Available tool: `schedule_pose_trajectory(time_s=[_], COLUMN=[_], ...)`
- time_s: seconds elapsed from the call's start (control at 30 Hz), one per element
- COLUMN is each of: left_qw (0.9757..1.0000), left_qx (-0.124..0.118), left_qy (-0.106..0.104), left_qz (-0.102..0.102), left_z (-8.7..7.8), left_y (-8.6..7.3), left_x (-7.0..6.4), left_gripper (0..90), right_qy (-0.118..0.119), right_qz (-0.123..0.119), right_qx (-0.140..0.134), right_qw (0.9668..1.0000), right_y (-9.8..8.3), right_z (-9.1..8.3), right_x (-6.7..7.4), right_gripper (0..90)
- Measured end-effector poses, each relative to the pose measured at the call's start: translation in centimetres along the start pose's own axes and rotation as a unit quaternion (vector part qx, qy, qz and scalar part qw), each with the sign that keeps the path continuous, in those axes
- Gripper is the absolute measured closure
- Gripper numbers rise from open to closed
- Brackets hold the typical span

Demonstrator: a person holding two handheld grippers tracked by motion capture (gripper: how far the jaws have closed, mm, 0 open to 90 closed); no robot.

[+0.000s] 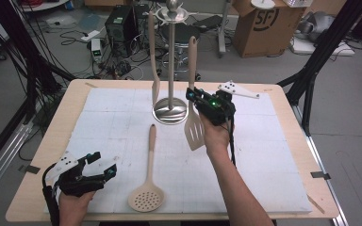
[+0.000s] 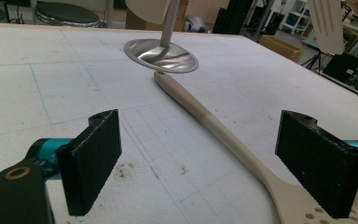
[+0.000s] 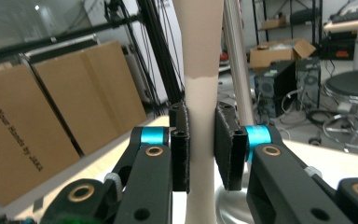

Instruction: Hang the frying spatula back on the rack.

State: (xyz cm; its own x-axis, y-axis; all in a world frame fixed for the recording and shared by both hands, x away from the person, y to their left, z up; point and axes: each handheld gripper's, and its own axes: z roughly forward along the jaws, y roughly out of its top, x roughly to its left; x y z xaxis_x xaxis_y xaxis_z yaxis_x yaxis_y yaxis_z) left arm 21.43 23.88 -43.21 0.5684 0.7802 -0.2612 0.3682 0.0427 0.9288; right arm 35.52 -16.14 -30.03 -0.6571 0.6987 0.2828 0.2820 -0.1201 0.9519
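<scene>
Two hand-held grippers worked over the white-padded table (image 1: 273,155). Nearest the person, the left hand-held gripper (image 1: 102,163) rested low at the near left corner of the pad with its jaws spread wide and nothing between them; in the left gripper view its two black pads (image 2: 93,158) stood far apart over bare pad. Just to its right lay a beige skimmer spoon (image 1: 147,181) flat on the pad, its perforated bowl toward the person and its handle running away toward the stand's base, the tip ending just short of it.

Farther out, the right hand-held gripper (image 1: 192,95) was held up above the table, its jaws clamped on the handle of a beige slotted spatula (image 1: 193,127). The spatula hung upright, blade down and clear of the pad, handle end up. In the right gripper view the pads (image 3: 181,144) pressed on both sides of the pale handle (image 3: 200,154).

Beyond it stood a metal utensil stand (image 1: 171,56) on its round base (image 1: 169,113), just left of the held spatula. Another beige utensil (image 1: 153,56) hung from the stand's top on the left side of the pole.
</scene>
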Motion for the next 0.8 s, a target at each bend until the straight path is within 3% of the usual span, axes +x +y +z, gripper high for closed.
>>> schedule_pose_trajectory(time_s=[0.2,0.8], left_qw=[1.0,1.0], left_qx=[-0.002,-0.005], left_qy=[0.001,0.002], left_qz=[-0.002,-0.005], left_z=[-0.1,-0.4], left_y=[0.0,0.0], left_x=[0.1,0.3], left_gripper=[14.9,14.9], right_qy=[0.01,0.007], right_qz=[0.02,0.011], right_qx=[-0.012,0.017], right_qw=[0.9997,0.9998], right_y=[1.4,3.4], right_z=[0.9,3.1], right_x=[-0.6,-0.5], right_gripper=[77.9,77.8])
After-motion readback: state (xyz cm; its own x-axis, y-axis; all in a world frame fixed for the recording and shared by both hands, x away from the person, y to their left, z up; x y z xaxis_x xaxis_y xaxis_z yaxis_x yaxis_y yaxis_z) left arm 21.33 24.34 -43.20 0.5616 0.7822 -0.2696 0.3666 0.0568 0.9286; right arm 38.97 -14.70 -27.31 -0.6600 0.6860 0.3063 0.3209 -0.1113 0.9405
